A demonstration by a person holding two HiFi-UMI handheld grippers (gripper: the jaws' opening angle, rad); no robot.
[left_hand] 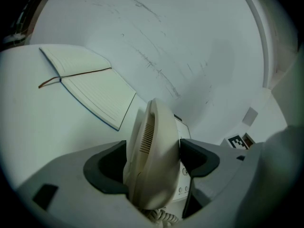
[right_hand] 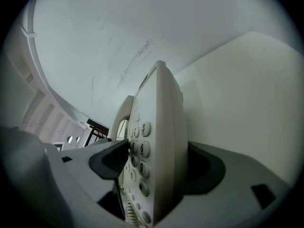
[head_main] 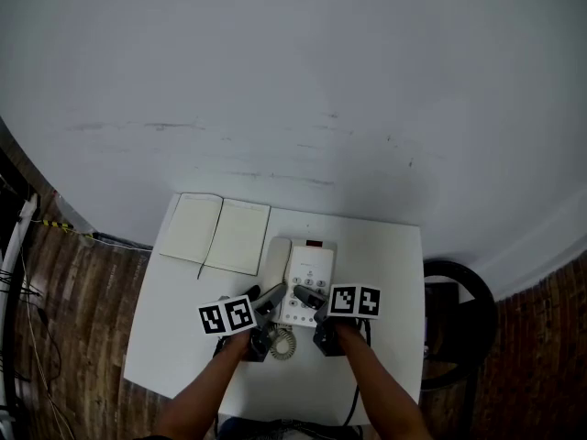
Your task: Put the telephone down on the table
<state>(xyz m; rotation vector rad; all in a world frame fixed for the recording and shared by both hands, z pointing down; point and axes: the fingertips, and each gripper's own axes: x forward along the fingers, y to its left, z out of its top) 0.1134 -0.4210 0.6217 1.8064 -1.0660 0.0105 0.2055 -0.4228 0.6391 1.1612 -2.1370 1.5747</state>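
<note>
A cream telephone base (head_main: 310, 266) with a keypad lies in the middle of the white table (head_main: 390, 264). Its handset (left_hand: 154, 151) stands on edge between the jaws of my left gripper (left_hand: 152, 164), and both pads press on its sides. In the head view that left gripper (head_main: 272, 297) sits at the base's near left corner. My right gripper (right_hand: 159, 163) straddles the near edge of the base (right_hand: 159, 127), one jaw over the keys and one behind the underside, standing wide and loose. A coiled cord (head_main: 282, 344) lies on the table between the two grippers.
An open notebook (head_main: 220, 232) lies at the table's far left corner, also seen as the notebook (left_hand: 90, 87) beyond the handset. A black stool (head_main: 459, 310) stands to the right of the table. Wooden floor surrounds the table, with a white wall behind.
</note>
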